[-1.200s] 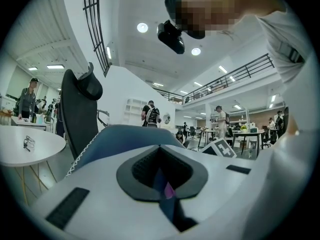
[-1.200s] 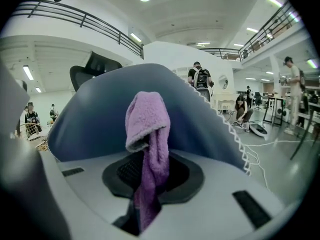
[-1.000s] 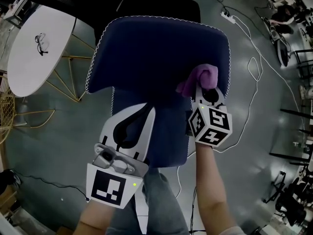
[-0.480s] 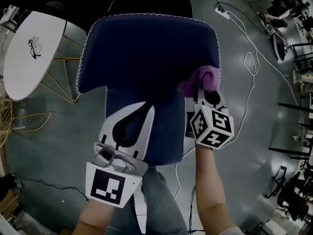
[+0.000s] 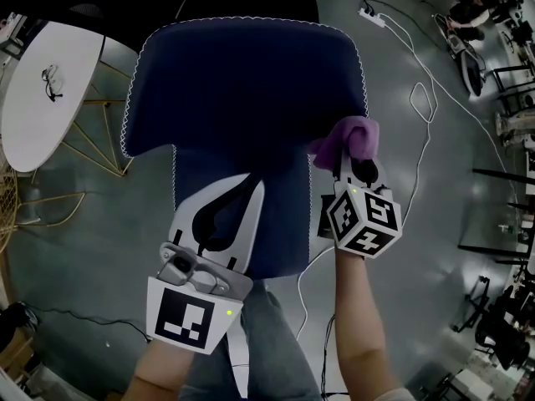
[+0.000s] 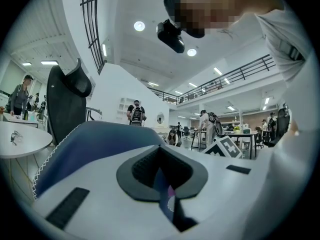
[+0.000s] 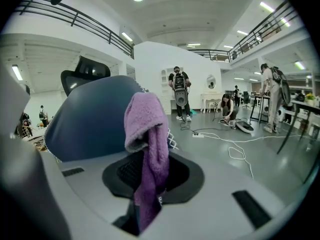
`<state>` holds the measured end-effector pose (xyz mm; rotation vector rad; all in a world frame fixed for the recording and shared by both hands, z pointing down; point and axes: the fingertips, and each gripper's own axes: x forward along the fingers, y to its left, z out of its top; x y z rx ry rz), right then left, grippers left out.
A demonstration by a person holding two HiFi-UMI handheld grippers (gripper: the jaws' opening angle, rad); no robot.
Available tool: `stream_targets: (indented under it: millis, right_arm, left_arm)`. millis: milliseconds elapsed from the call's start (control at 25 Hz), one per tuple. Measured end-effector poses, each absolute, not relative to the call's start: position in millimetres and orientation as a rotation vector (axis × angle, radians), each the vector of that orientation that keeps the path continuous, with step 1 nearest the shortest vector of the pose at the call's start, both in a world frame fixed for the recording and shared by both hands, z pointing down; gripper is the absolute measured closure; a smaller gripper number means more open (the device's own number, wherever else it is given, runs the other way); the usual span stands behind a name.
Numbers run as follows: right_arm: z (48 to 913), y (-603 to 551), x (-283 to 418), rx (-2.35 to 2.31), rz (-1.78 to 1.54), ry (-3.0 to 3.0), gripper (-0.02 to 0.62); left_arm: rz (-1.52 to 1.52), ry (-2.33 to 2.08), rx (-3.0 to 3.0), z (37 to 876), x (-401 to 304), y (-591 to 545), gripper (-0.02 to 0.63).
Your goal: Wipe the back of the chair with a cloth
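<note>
Cloth [image 5: 352, 137] — clamped in right hand-held gripper [image 7: 148, 181]

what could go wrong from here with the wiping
The cloth sits at the right edge of the chair back, so a stroke may slide off it. The right hand-held gripper pinches only a narrow fold, so rubbing might pull the cloth loose. A cable lies on the floor nearby, a possible trip hazard.

Left gripper [image 5: 244, 192]: held low and near the body, jaws together with nothing between them. Left forearm [image 5: 157, 376]: bare, at the bottom edge. Right gripper [image 5: 349, 164]: farther forward, jaws clamped on the cloth [image 7: 147, 129]. Right forearm [image 5: 359, 324]: bare and outstretched.
</note>
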<state>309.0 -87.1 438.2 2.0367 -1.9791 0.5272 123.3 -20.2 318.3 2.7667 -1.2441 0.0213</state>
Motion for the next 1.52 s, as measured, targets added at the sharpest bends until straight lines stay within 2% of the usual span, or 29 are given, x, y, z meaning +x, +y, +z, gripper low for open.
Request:
stream_targets:
  millis: [1000, 1520]
  right_arm:
    - [499, -83, 307, 1.932, 0.612, -1.979, 0.518]
    - [502, -92, 300, 1.922, 0.552, -1.991, 0.517]
  left_arm:
    - [0.026, -1.308, 2.739, 329, 112, -14, 0.594]
    - [0.007, -1.345, 2.718, 332, 91, -19, 0.594]
